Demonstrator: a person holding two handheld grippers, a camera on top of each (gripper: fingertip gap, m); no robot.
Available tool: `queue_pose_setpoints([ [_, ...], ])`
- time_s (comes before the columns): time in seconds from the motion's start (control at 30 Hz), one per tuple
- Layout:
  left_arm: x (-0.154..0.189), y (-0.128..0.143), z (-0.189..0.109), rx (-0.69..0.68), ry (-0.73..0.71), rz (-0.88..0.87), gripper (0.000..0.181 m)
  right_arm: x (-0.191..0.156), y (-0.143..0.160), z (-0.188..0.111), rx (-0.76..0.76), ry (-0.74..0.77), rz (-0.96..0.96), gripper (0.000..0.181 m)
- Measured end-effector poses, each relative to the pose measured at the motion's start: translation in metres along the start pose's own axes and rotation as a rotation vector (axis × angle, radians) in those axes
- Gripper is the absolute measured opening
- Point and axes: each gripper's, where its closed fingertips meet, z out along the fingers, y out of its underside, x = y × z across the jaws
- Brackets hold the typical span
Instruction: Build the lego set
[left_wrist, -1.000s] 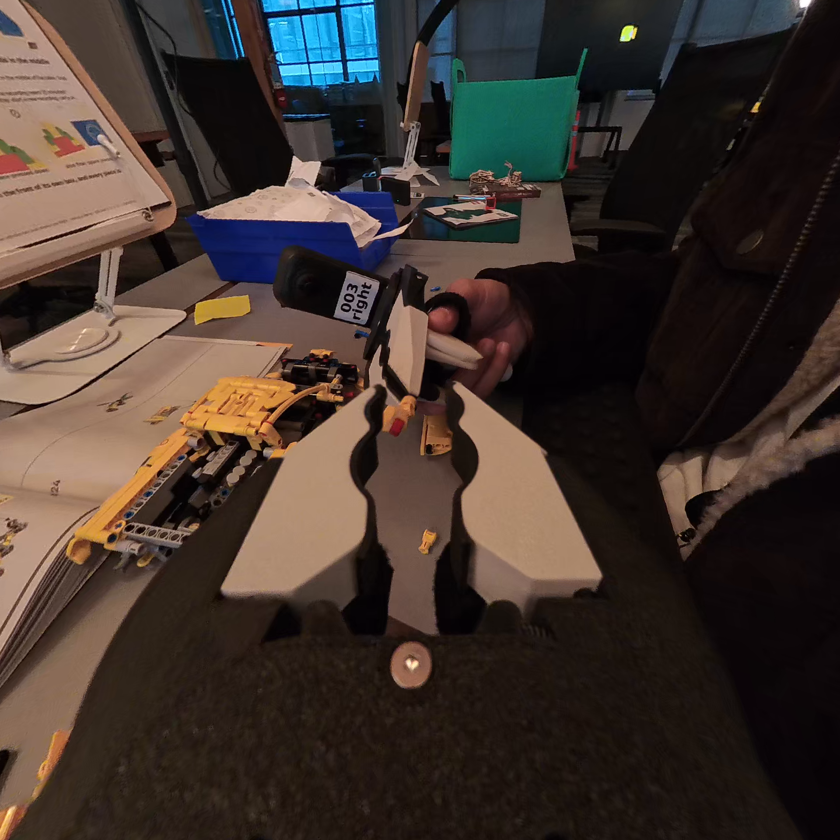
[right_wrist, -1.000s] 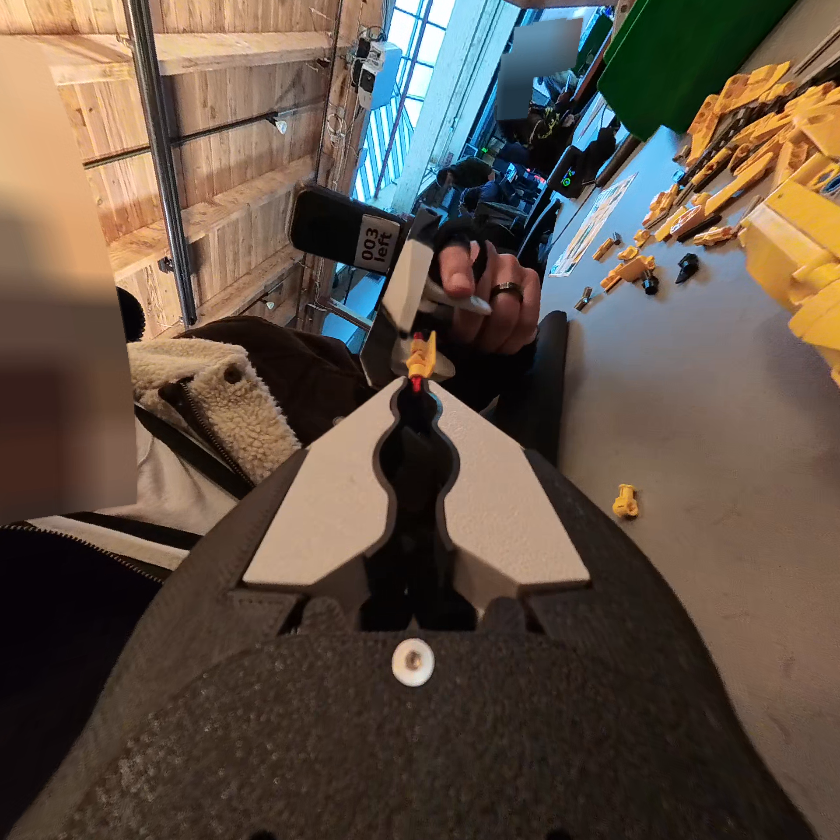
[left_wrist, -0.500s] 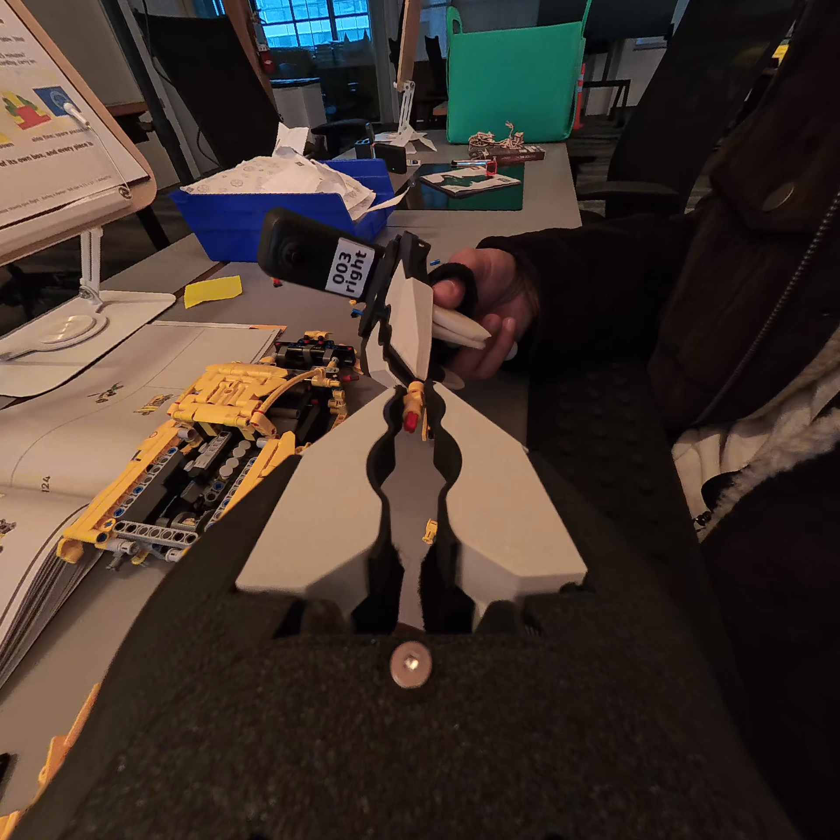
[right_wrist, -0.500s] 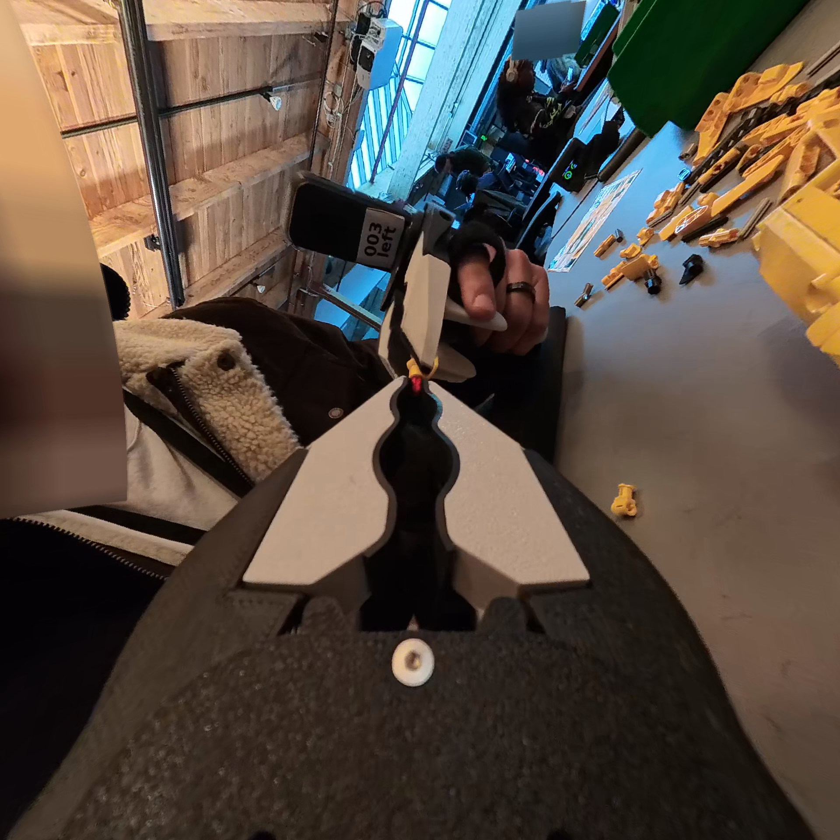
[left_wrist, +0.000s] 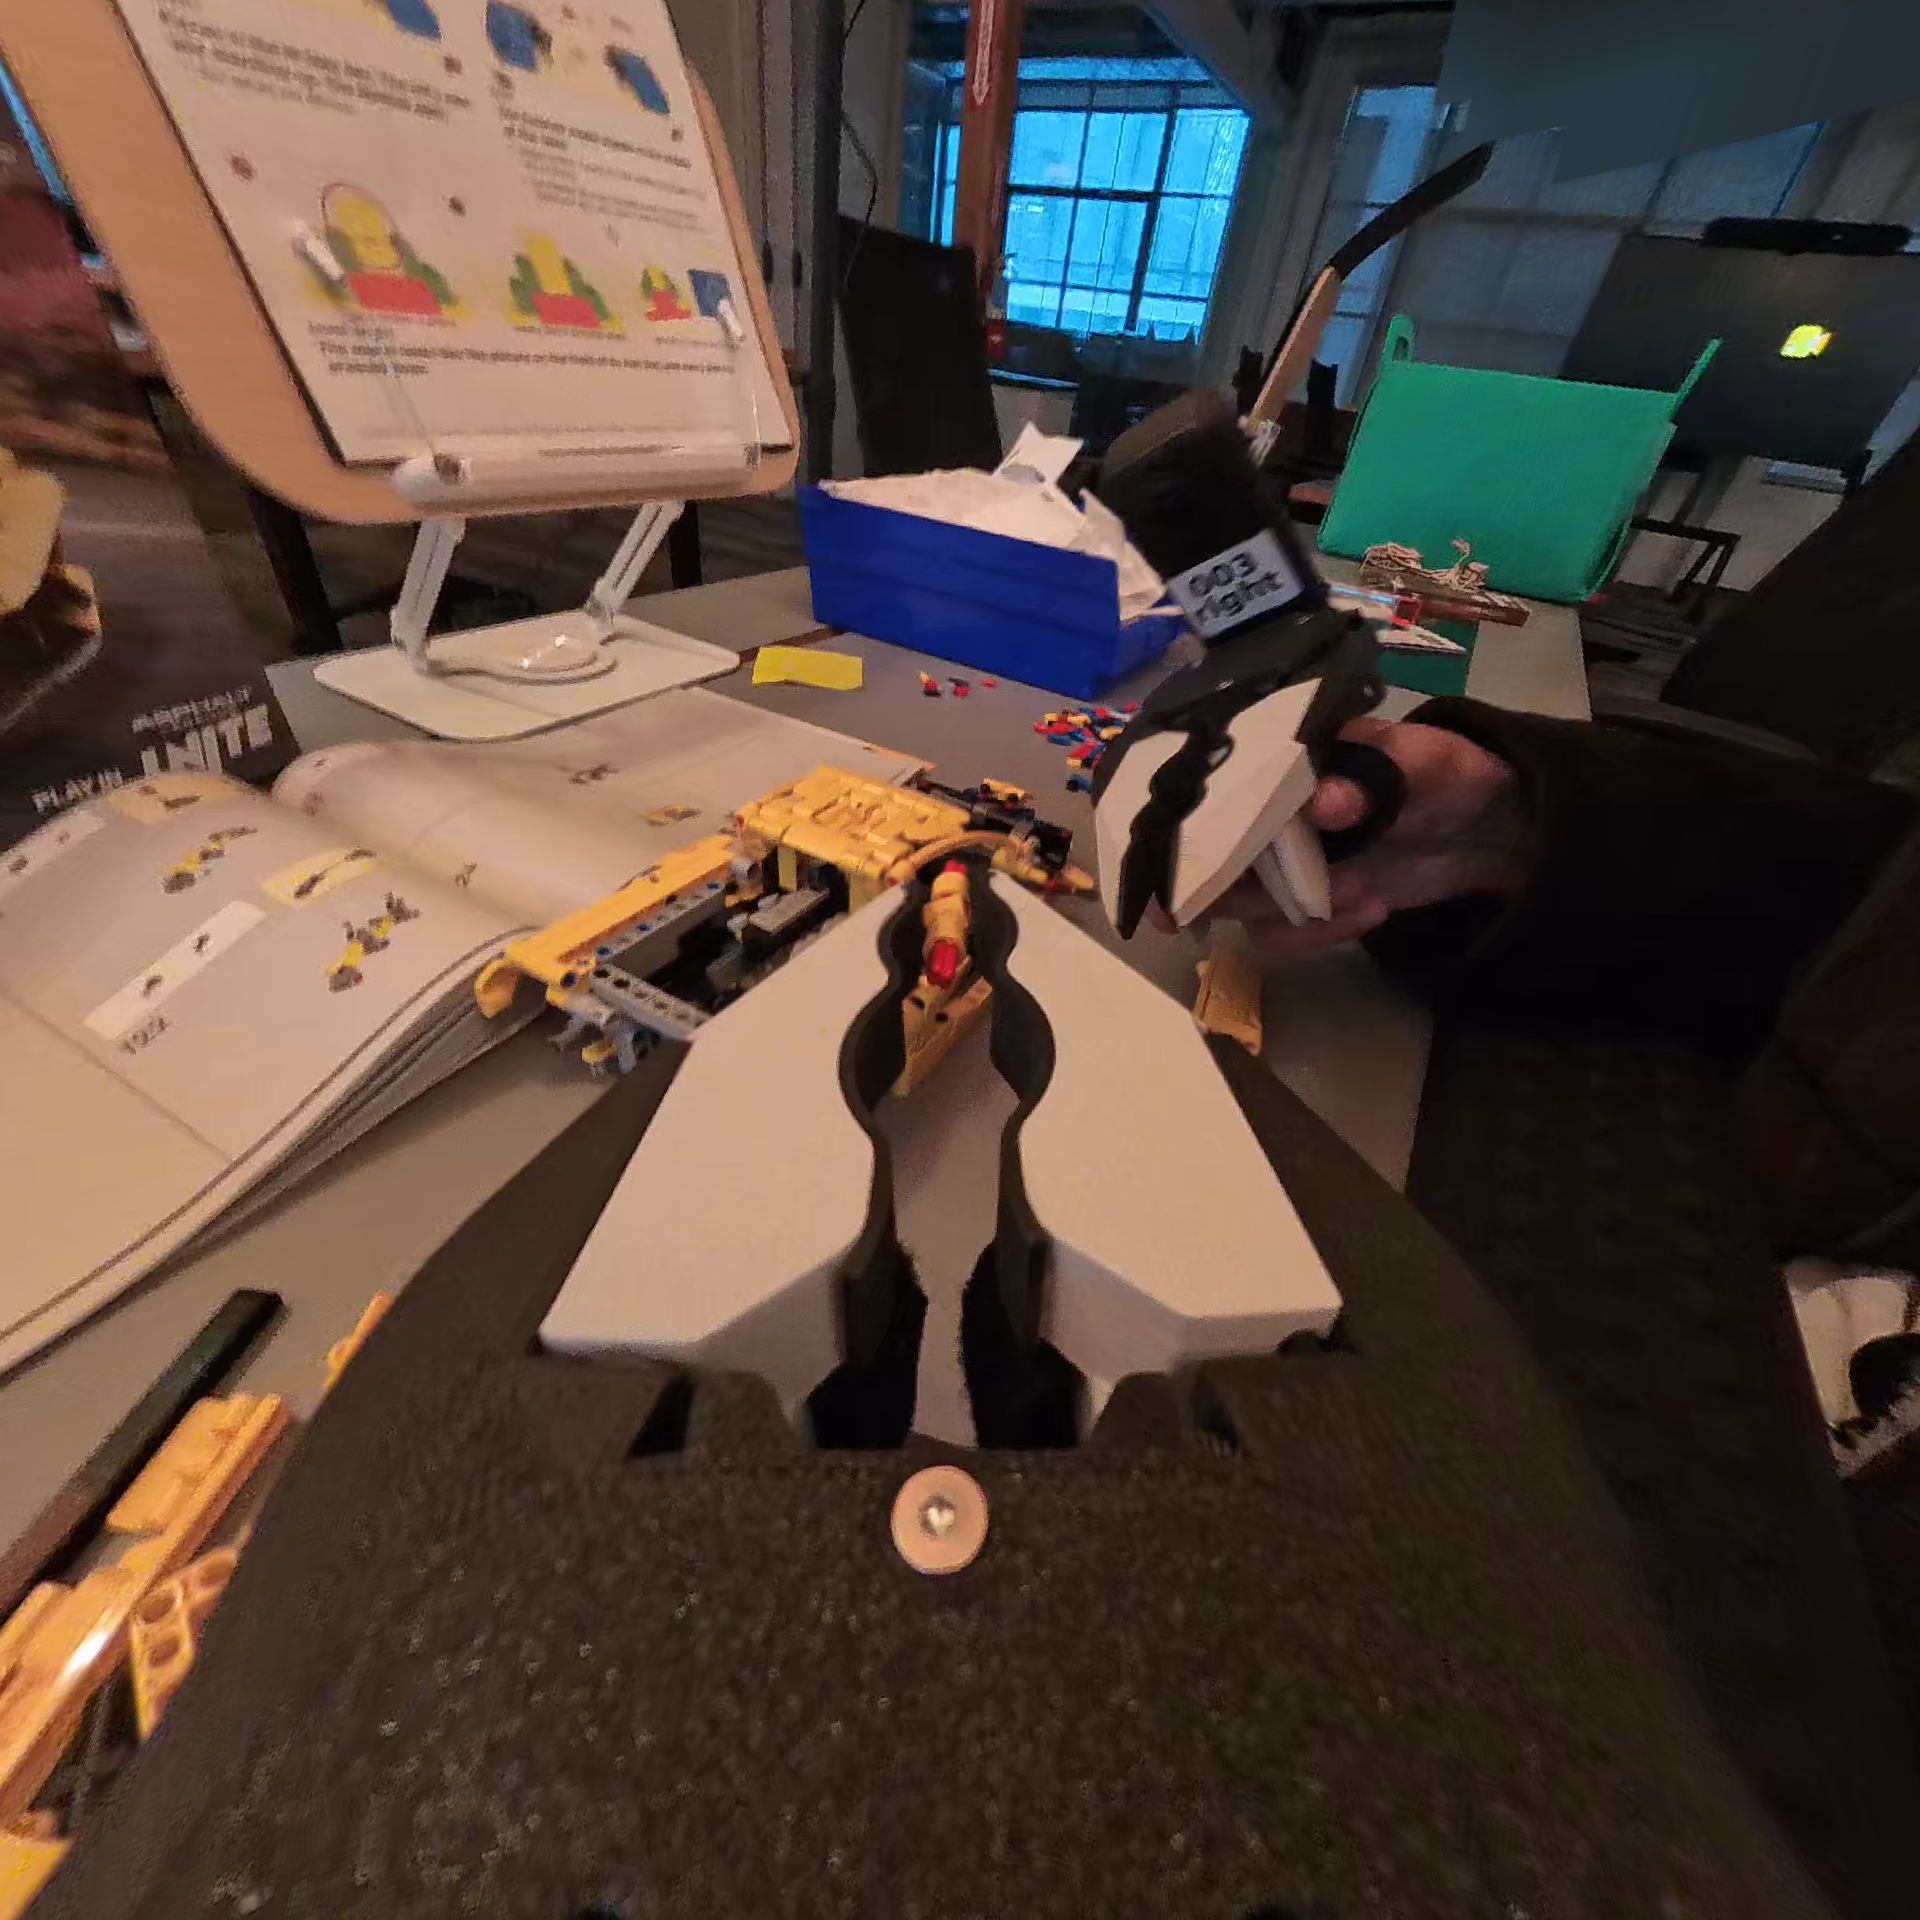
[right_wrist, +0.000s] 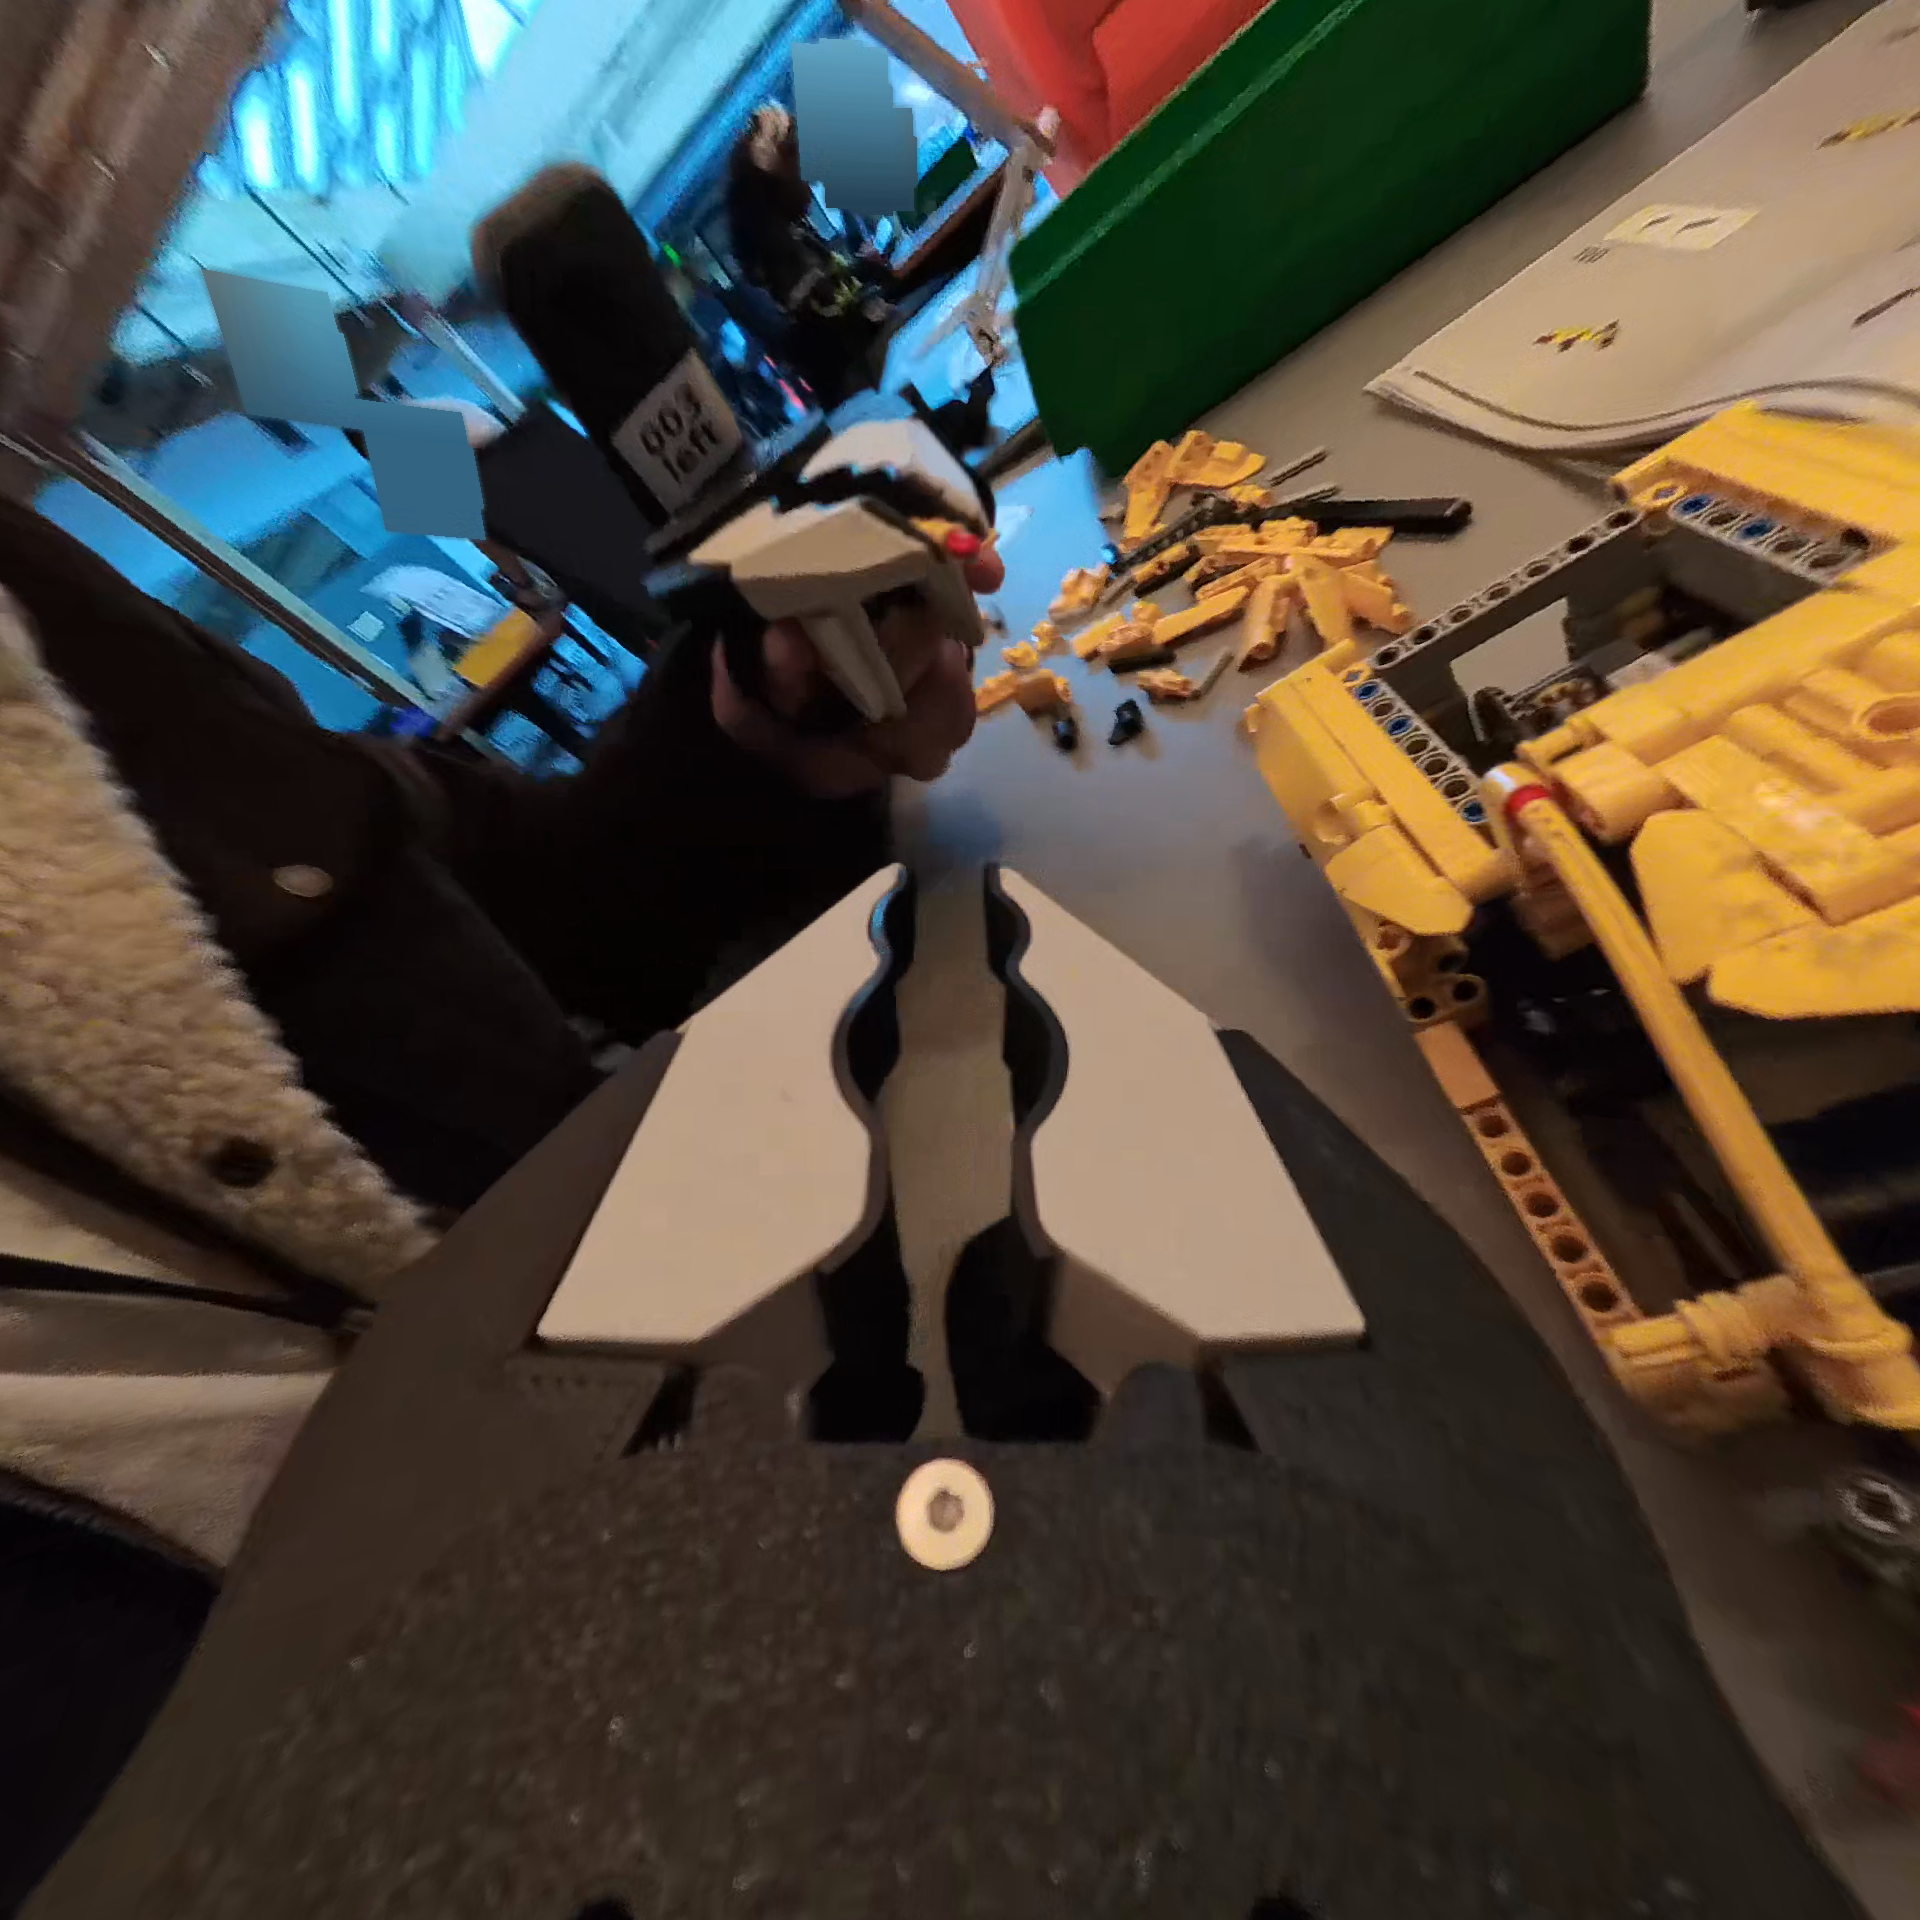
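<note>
The left gripper (left_wrist: 943, 914) has its jaws clamped on a small yellow piece with a red pin (left_wrist: 943, 940), held just above the tabletop (left_wrist: 935, 717). At two o'clock the right gripper (left_wrist: 1153, 883) hovers with jaws slightly parted and empty. At eleven o'clock lies the yellow model (left_wrist: 831, 842); I would align the pin squarely before pressing in.

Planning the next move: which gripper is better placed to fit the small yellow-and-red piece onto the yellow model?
Left: the left gripper already grips the yellow-and-red piece; the right gripper is empty.
</note>
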Motion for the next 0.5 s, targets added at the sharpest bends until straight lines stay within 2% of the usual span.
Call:
queue_pose_setpoints([
  [0.13, -0.004, 0.003, -0.002, -0.006, 0.015, -0.06, 0.008, 0.015, 0.016, 0.005, -0.125, 0.198, -0.294, 0.025],
  [0.27, -0.001, 0.005, -0.002, -0.01, 0.032, -0.071, 0.009, 0.012, 0.038, 0.007, -0.262, 0.3, -0.524, 0.03],
  [0.37, 0.004, 0.006, -0.001, -0.017, 0.051, -0.067, 0.009, 0.007, 0.059, 0.005, -0.389, 0.342, -0.598, 0.026],
  [0.5, 0.011, 0.01, 0.002, -0.037, 0.078, -0.052, 0.009, 0.006, 0.074, 0.009, -0.441, 0.385, -0.597, 0.02],
])
